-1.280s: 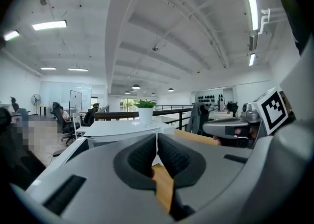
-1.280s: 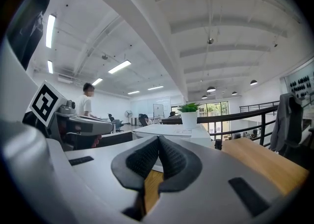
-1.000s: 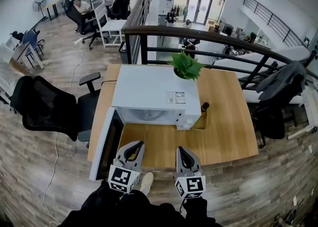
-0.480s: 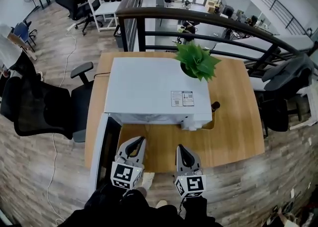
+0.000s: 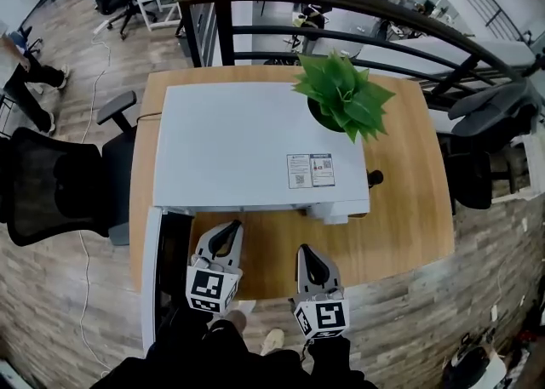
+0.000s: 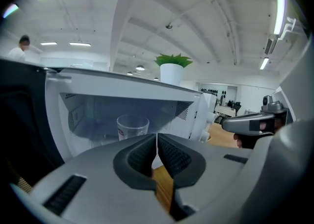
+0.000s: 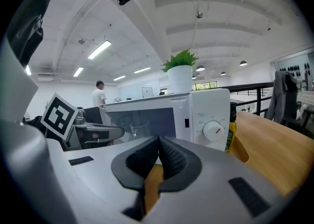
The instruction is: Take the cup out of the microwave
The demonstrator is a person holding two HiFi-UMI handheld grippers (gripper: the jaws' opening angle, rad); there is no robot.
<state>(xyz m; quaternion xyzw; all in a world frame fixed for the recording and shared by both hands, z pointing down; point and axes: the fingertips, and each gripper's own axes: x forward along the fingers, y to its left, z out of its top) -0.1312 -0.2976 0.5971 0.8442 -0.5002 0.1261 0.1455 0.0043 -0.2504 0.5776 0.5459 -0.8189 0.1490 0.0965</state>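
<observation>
The microwave [image 5: 247, 149] fills the left and middle of the wooden surface [image 5: 400, 208], leaving a strip of bare wood along the near edge. Its door [image 5: 153, 277] stands swung wide, reaching out past the near left corner, so the cavity is open to a reach from the front. The cup [image 6: 132, 126], a clear glass, stands upright inside that cavity, towards the left of its floor; nothing touches it, so the lifting-out is not yet begun.

The left gripper [image 6: 157, 139] hangs over the near edge in front of the open cavity, lined up roughly with the cup. Its fingers [image 6: 137, 159] are clenched on nothing, pad against pad. The right gripper [image 7: 158, 142] hangs just beside it, facing the dial panel, and is likewise clenched and empty. By my reading the left one is better placed for the cup, and it would have to spread its fingers first.

A green plant [image 5: 345, 98] in a white pot rises at the microwave's far right corner; whether it stands on top or behind, I cannot tell. A small dark-capped bottle [image 5: 373, 178] stands just right of the microwave. The surface backs onto a dark railing [image 5: 341, 0] over a lower office hall. A black office chair [image 5: 51, 183] stands off its left edge on plank flooring [image 5: 477, 294].
</observation>
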